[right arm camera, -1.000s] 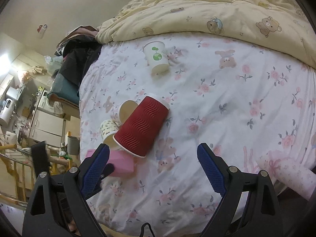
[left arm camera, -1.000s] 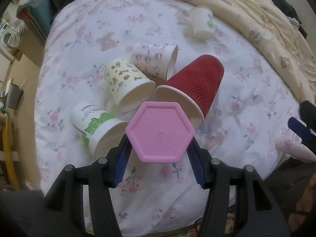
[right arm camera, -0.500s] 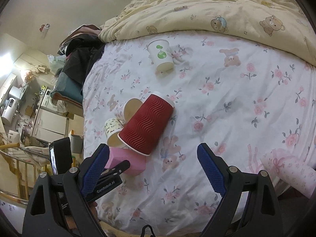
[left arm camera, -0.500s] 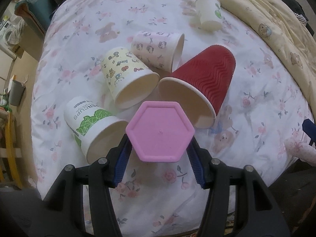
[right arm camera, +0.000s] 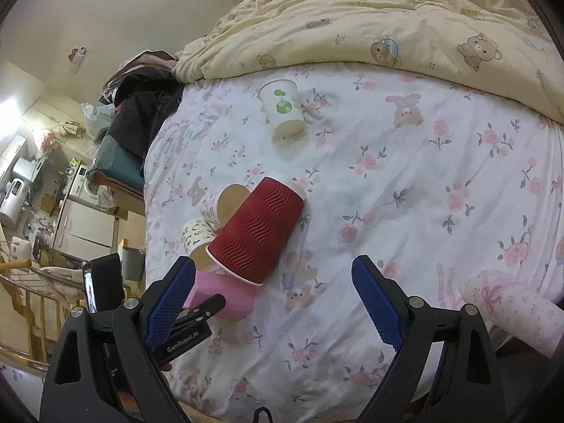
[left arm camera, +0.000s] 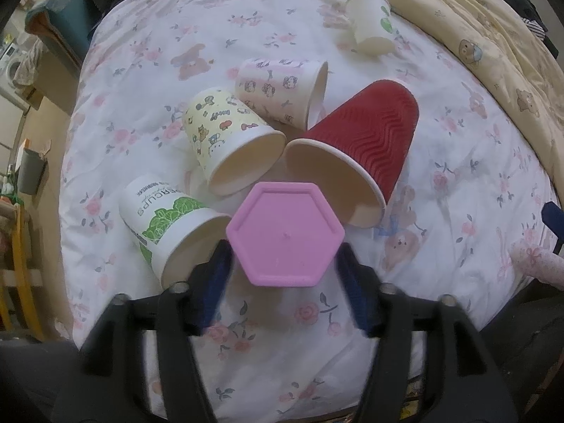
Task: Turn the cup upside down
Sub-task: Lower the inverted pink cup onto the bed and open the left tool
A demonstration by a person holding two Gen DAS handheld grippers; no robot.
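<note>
Pink cup inverted in left gripper, fingers now backing off

Pink hexagonal cup (left arm camera: 284, 236) shows its flat base straight at the left wrist camera, so it reads as already turned bottom-up. It sits at the near edge of the floral bedsheet (left arm camera: 458, 148), just in front of the cluster of paper cups.

Change vs. half a second and a second ago: the left gripper (left arm camera: 283, 292) had both blue pads pressed against the cup's sides. Now there's a visible gap on each side and the pads are motion-blurred, so the jaws are apart and mid-release. My read: flip is done, this is the let-go. Can't confirm from either view that the rim is seated flat on the sheet; soft bedding could let it tip.

Right gripper (right arm camera: 273, 303) hangs spread wide over bare sheet, holding nothing, and has barely shifted.

Around it: red ribbed cup (left arm camera: 363, 148) on its side, mouth toward the pink cup, touching or nearly so. Cartoon-print cup (left arm camera: 229, 141), green-leaf cup (left arm camera: 169, 225) and pink-print cup (left arm camera: 282, 95) also on their sides. White cup with green logo (left arm camera: 370, 24) lies well apart, near the yellow bear quilt (left arm camera: 476, 28).
</note>
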